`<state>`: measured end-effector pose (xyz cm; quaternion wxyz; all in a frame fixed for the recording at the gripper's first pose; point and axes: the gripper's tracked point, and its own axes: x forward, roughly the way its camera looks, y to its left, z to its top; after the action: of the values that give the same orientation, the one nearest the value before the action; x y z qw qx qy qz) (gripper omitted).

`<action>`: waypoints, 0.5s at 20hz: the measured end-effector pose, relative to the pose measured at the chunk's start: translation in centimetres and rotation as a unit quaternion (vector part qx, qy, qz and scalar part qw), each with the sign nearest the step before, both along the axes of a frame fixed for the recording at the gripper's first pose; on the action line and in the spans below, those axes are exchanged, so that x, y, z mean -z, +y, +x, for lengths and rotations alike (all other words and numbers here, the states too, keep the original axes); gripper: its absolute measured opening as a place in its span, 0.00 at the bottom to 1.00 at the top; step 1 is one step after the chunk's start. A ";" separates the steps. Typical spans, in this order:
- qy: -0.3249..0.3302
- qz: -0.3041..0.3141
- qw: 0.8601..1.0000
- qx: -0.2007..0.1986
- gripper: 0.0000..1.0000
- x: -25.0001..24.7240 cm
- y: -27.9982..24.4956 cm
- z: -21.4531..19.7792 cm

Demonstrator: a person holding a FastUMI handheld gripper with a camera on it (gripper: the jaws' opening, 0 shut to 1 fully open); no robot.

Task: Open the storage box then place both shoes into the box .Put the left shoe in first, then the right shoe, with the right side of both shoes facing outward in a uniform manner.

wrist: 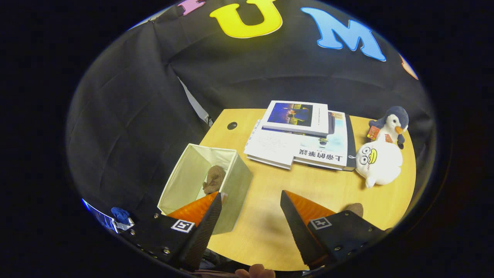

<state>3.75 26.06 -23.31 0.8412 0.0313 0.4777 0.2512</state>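
An open cream fabric storage box [236,185] stands on the wooden table [266,227], with no lid on it. One brown shoe [213,179] lies inside, against the box's right wall. My gripper [251,194] hangs open above the table, just right of the box, with nothing between its fingers. The left finger overlaps the box's near corner. A small brown piece of what may be the second shoe [355,209] peeks out behind the right finger; most of it is hidden.
A stack of books and magazines [301,143] lies at the back of the table. A white duck plush [379,161] and a penguin plush [391,124] sit to the right of the stack. A cable hole [232,125] is near the table's far left corner.
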 end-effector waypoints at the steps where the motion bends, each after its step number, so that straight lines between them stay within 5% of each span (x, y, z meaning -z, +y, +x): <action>1: 0.002 0.000 1.000 0.005 0.93 0.1 -1.2 -0.2; 10: -0.003 -0.026 0.997 0.075 0.93 1.9 -13.1 -0.3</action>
<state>3.49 13.00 -25.18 0.8596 0.0445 0.4780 0.1752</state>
